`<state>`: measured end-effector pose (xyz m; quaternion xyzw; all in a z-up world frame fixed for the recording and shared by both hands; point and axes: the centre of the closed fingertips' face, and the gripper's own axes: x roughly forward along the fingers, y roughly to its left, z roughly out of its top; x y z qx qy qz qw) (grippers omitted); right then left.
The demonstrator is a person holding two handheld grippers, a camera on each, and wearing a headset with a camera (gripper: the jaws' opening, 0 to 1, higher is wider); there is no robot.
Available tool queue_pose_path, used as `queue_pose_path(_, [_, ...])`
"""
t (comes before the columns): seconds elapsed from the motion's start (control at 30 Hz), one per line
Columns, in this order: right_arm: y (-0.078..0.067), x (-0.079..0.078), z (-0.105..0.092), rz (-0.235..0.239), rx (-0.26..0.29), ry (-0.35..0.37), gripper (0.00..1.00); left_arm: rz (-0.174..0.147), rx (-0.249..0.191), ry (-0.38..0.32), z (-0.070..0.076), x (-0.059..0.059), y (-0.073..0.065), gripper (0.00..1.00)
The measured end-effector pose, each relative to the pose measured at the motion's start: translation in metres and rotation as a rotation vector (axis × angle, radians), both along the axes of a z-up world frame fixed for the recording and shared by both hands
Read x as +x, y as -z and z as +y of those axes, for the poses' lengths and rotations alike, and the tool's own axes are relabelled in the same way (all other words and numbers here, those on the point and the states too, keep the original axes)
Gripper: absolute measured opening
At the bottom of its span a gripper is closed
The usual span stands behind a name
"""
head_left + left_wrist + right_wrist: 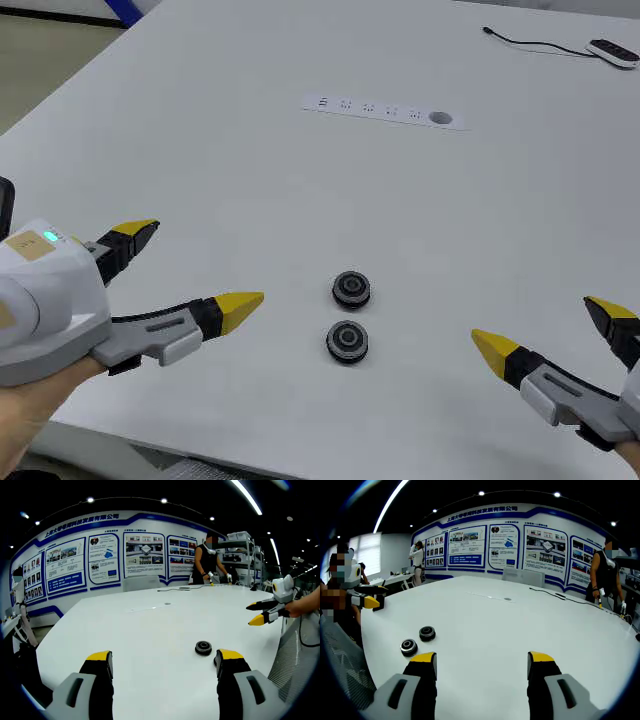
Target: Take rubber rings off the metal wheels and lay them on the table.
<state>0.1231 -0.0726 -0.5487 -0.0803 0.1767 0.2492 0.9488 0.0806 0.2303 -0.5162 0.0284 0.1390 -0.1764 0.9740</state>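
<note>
Two small metal wheels with black rubber rings lie flat on the white table (250, 180), one wheel (351, 289) just beyond the other (347, 340). My left gripper (192, 267) is open to their left, nothing between its yellow tips. My right gripper (545, 327) is open to their right, also holding nothing. In the left gripper view one wheel (203, 647) lies ahead near the right jaw, with the left gripper (164, 656) open. In the right gripper view both wheels (427, 633) (409, 647) lie ahead to the left of the open right gripper (482, 657).
A flush socket panel (385, 110) is set in the table farther back. A black cable and a small white device (612, 50) lie at the far right corner. The table's near edge runs just under the grippers. People stand at the table's far sides (206, 562).
</note>
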Motion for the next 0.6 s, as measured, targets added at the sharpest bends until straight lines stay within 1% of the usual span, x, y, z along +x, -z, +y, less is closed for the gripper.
queue_pose_path(0.2, [0.0017, -0.0012, -0.0015, 0.005, 0.002, 0.001, 0.75, 0.002, 0.003, 0.003, -0.0015, -0.0014, -0.0001, 0.87])
queue_pose_path(0.43, [0.0016, -0.0015, -0.0006, 0.006, 0.007, -0.003, 0.75, 0.006, 0.007, -0.001, 0.0005, -0.0027, -0.0001, 0.87])
queue_pose_path(0.6, [0.001, -0.0015, 0.0002, 0.004, 0.011, -0.004, 0.75, 0.0, 0.006, -0.005, 0.0019, -0.003, -0.0019, 0.87])
